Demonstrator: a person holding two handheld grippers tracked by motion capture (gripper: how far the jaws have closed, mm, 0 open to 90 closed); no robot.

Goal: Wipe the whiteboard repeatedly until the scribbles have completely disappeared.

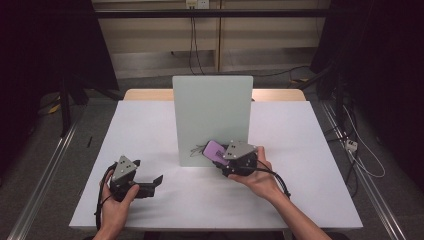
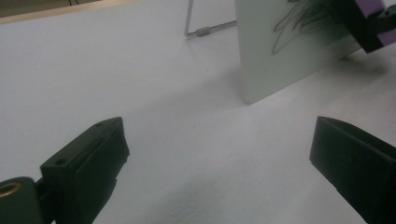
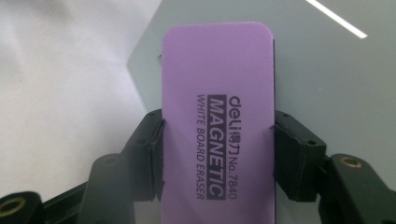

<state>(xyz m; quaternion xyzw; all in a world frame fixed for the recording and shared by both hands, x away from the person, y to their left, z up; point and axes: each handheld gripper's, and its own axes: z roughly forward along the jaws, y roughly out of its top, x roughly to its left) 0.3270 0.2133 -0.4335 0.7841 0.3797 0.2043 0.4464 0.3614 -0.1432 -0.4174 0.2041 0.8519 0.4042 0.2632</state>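
At the centre of the high view, a small whiteboard (image 1: pixel 211 117) stands upright on the white desk (image 1: pixel 150 130), with dark scribbles (image 1: pixel 194 149) near its lower edge. Just right of centre, the right hand-held gripper (image 1: pixel 220 155) clamps a purple magnetic whiteboard eraser (image 1: pixel 216 150) between both jaws, holding it against the board's lower part beside the scribbles. At the lower left of the frame, the left hand-held gripper (image 1: pixel 149 176) rests low over the desk, jaws spread wide and holding nothing, pointing toward the board.
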